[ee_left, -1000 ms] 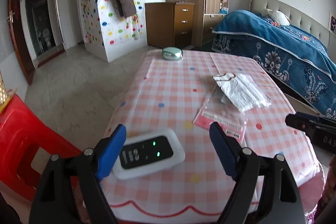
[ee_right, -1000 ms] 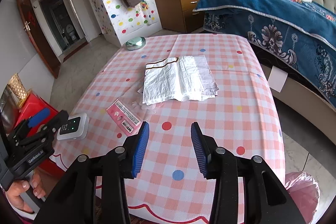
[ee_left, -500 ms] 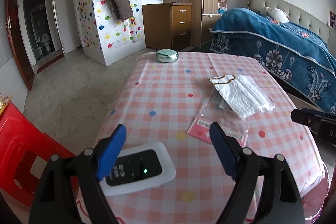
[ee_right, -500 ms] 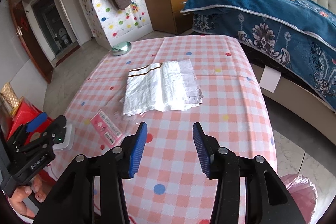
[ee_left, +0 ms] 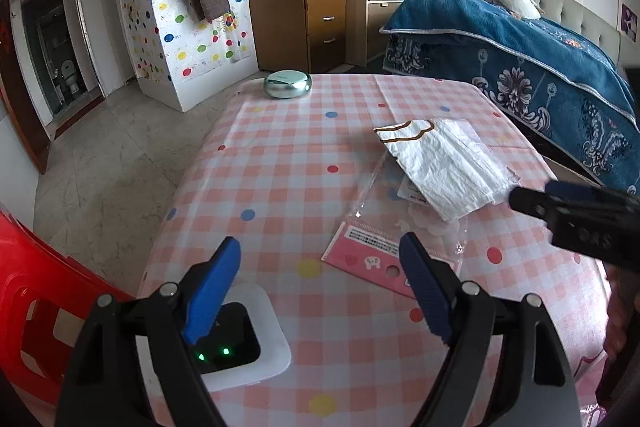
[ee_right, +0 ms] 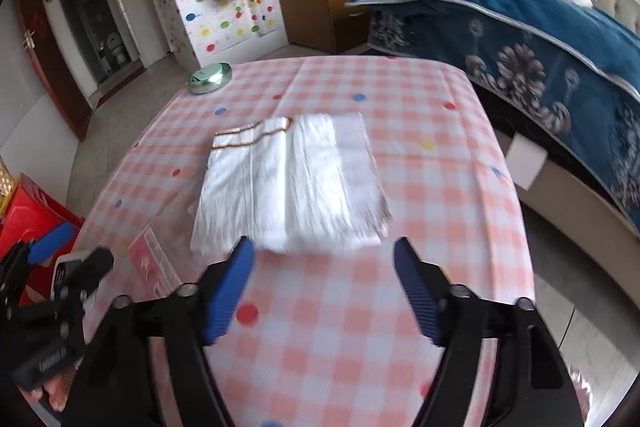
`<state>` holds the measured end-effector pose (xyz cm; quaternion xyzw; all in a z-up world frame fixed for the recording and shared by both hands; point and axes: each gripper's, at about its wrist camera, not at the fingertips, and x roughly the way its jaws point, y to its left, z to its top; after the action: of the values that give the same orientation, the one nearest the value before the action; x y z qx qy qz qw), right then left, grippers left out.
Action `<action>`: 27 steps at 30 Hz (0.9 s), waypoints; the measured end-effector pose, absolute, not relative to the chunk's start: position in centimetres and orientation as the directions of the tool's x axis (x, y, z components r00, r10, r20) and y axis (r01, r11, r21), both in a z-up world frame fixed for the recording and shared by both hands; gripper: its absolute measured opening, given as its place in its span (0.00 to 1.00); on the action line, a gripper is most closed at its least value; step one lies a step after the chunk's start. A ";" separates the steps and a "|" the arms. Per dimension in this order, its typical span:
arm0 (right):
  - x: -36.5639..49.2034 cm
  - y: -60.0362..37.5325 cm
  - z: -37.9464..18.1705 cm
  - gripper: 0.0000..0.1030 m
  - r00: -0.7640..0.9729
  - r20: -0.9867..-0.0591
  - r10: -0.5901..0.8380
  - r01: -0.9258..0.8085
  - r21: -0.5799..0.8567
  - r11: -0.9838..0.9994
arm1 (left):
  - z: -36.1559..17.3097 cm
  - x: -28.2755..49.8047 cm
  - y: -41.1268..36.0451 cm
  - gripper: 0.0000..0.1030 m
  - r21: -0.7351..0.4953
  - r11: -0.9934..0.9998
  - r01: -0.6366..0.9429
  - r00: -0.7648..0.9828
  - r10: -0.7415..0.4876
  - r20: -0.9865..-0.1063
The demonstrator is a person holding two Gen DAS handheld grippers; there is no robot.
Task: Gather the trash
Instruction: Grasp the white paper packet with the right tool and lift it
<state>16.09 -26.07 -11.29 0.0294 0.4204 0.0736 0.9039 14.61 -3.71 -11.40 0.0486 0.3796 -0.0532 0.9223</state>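
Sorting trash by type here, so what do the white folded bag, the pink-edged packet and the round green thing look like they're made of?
White folded bag: thin crinkled plastic film by the look, matte, finely wrinkled; possibly paper. Pink-edged packet: clear glossy plastic sleeve, the tablecloth showing through, with a pink printed card or strip at one end. Round green thing: shiny, mirror-like highlights, so metal or metallic-coated plastic; hard to say which.

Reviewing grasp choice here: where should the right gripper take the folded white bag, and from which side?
Take the white bag by its near edge, coming in low from the front with the open right gripper. It lies flat on the table; that stacked edge already sits just ahead of the jaws.
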 end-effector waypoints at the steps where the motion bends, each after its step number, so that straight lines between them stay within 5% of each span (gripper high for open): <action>1: 15.9 -26.1 -11.3 0.75 0.637 -0.754 0.159 -0.109 0.116 0.987 | -11.4 14.6 -3.7 0.77 0.052 0.990 0.132 0.708 -0.057 -0.704; 8: 18.5 -23.4 -13.4 0.75 0.601 -0.791 0.109 -0.153 0.020 0.988 | -11.4 14.6 -3.2 0.77 0.053 0.992 0.114 0.712 -0.044 -0.700; 14: 17.4 -22.2 -13.2 0.43 0.600 -0.791 0.121 -0.197 0.000 0.980 | -11.3 14.6 -3.0 0.77 0.046 0.993 0.107 0.714 -0.045 -0.698; 16: 17.0 -22.4 -12.8 0.09 0.599 -0.791 0.127 -0.187 0.017 0.982 | -11.3 14.6 -3.0 0.77 0.050 0.993 0.109 0.717 -0.044 -0.696; 27: 10.0 -30.7 -5.9 0.04 0.749 -0.636 0.183 -0.058 0.213 0.975 | -12.0 14.9 -4.7 0.85 0.053 0.974 0.218 0.653 -0.106 -0.750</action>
<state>10.03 -30.72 -5.94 0.0904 0.3481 0.0647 0.9308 14.95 -4.69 -12.02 0.0692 0.4067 -0.0893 0.9066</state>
